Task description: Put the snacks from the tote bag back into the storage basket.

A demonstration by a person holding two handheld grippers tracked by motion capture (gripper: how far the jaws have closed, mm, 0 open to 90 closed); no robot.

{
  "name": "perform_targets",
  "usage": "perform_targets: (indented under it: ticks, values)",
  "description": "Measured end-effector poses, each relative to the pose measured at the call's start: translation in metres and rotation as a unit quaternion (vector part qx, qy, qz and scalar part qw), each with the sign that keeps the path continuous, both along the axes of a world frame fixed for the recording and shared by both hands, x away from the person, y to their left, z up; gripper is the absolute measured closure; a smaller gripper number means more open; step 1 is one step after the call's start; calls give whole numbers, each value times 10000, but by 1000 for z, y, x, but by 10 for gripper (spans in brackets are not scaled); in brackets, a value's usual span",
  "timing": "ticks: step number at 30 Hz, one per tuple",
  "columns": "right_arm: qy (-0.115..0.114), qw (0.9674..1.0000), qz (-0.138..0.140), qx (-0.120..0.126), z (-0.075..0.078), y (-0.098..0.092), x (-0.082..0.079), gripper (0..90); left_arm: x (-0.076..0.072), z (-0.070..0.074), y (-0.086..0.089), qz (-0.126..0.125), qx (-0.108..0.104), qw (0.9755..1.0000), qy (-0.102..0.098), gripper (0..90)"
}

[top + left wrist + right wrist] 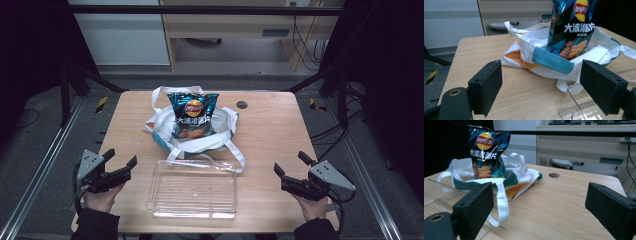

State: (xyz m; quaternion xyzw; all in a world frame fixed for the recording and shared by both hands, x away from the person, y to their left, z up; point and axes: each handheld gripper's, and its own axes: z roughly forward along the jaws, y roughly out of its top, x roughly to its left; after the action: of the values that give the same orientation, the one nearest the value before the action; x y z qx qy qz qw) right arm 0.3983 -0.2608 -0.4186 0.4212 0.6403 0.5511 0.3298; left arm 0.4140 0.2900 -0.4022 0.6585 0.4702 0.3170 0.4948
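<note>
Both claws, left claw (121,159) and right claw (291,164), gape wide, holding nothing. Chip bag (192,116) base is hidden inside the tote bag (220,138); clear tray (192,191) edges faint.

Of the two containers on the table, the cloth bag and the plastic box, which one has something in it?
The white cloth tote bag at the table's middle: a dark blue bag of crisps stands up out of it. The clear plastic tray in front of it lies empty.

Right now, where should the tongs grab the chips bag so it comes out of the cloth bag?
Probably the top edge of the chips bag. It stands upright in the tote bag, its lower part hidden by cloth, its crimped top free. Come from above, one jaw in front and one behind, and lift straight up.
</note>
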Motion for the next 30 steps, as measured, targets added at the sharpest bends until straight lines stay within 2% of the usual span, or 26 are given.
perform_targets:
  ticks: [9, 16, 18, 30]
  values:
    - [80, 10000, 47, -34, -3, 0, 2, 75, -1, 8, -8, -149, 18, 9999, -60, 175]
    - [143, 9999, 33, -67, -4, 1, 4, 69, 3, 13, -17, -288, 62, 9995, -88, 180]
    - [113, 9998, 34, -137, -5, 1, 4, 69, 5, 14, -22, -325, 77, 9994, -79, 180]
    - [80, 9998, 20, -160, -5, 2, 5, 69, 14, 26, -43, -588, 157, 9981, -36, 199]
